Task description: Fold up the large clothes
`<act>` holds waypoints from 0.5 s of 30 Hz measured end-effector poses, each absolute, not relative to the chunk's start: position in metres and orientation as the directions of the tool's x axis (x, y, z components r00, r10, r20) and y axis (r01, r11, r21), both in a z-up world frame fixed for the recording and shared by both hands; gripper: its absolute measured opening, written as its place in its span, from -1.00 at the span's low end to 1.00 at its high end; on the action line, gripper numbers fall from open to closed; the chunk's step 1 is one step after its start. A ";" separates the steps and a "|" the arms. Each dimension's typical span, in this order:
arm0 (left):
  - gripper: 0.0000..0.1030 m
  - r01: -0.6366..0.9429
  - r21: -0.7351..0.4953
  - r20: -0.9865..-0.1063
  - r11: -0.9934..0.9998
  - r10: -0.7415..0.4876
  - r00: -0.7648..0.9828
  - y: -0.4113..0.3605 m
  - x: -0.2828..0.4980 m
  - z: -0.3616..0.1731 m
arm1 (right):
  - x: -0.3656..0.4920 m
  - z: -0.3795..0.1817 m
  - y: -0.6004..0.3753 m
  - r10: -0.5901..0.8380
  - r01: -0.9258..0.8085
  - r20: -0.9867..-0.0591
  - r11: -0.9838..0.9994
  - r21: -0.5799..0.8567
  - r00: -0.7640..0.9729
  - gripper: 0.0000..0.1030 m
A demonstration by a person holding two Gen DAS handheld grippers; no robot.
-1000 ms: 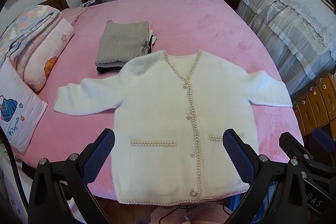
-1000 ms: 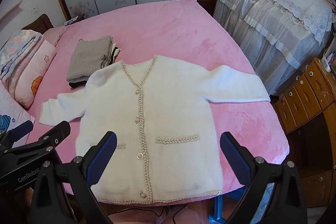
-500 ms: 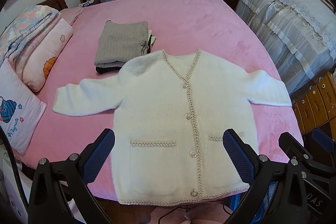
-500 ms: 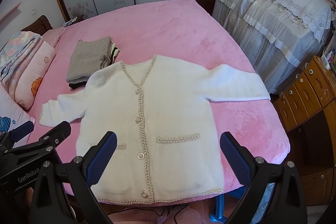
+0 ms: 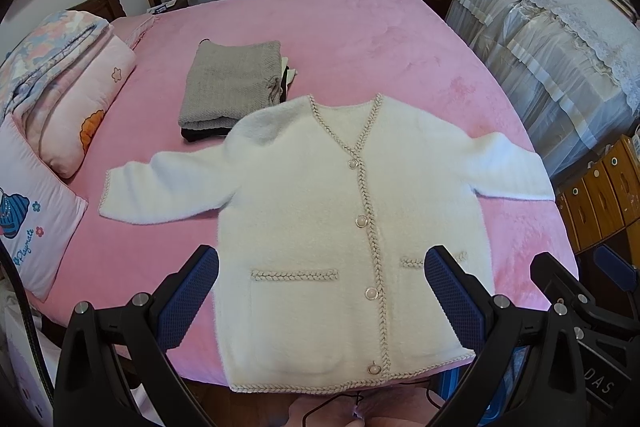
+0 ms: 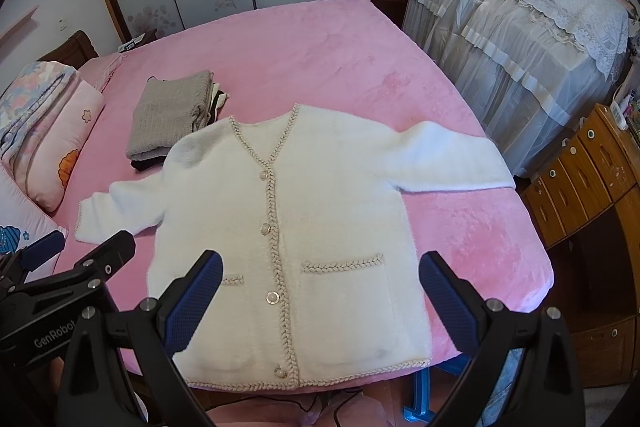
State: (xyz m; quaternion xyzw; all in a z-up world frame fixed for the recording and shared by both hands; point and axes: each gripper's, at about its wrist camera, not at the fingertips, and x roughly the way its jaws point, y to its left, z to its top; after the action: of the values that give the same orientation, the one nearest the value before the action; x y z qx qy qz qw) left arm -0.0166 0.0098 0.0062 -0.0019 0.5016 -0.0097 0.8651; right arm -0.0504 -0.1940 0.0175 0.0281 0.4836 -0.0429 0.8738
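From the left wrist camera, the white cardigan [image 5: 348, 227] lies face up and buttoned on the pink bed [image 5: 360, 39], both sleeves spread out to the sides and its hem right at the near edge of the mattress. Nothing on it is folded yet, as far as I can see. The left gripper [image 5: 320, 291] hangs above the lower part of the garment with its blue pads [image 5: 188, 299] spread wide, gripping nothing. Beyond the cardigan's left shoulder sits a folded stack [image 5: 232, 87], grey knit on top with darker pieces under it (I take these to be clothes already finished, though that is my guess). Pillows [image 5: 72, 115] lie along the left side.

From the right wrist camera the picture is the same: the cardigan [image 6: 304, 227] flat, sleeves out, hem at the bed edge. The right gripper [image 6: 320, 295] is likewise spread open and empty, poised over the pocket area and not touching the cloth. The left tool shows at the lower left, apart from the garment.

So this piece is laid out and ready, but every fold on it remains to be done.
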 end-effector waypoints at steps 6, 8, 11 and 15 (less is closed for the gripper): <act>0.98 0.026 -0.023 -0.874 0.999 -0.033 0.485 0.012 -0.014 0.002 | -0.055 0.014 -0.192 -0.059 0.111 -0.849 0.994 0.000 0.525 0.93; 0.98 0.033 -0.030 -0.878 0.999 -0.042 0.476 0.011 -0.013 0.000 | -0.056 0.014 -0.191 -0.061 0.113 -0.850 0.994 -0.001 0.523 0.93; 0.98 0.048 -0.032 -0.878 0.998 -0.051 0.476 0.007 -0.012 0.000 | -0.058 0.014 -0.195 -0.064 0.126 -0.851 0.992 0.003 0.522 0.93; 0.98 0.071 -0.027 -0.874 0.997 -0.058 0.483 0.000 -0.012 0.002 | -0.061 0.016 -0.202 -0.074 0.149 -0.849 0.989 0.006 0.524 0.93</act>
State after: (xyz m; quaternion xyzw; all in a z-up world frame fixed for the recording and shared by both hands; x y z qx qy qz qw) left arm -0.0119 -0.0002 0.0025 0.0062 0.5070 -0.0375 0.8611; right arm -0.0613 -0.2021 0.0157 0.0391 0.4837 -0.0639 0.8720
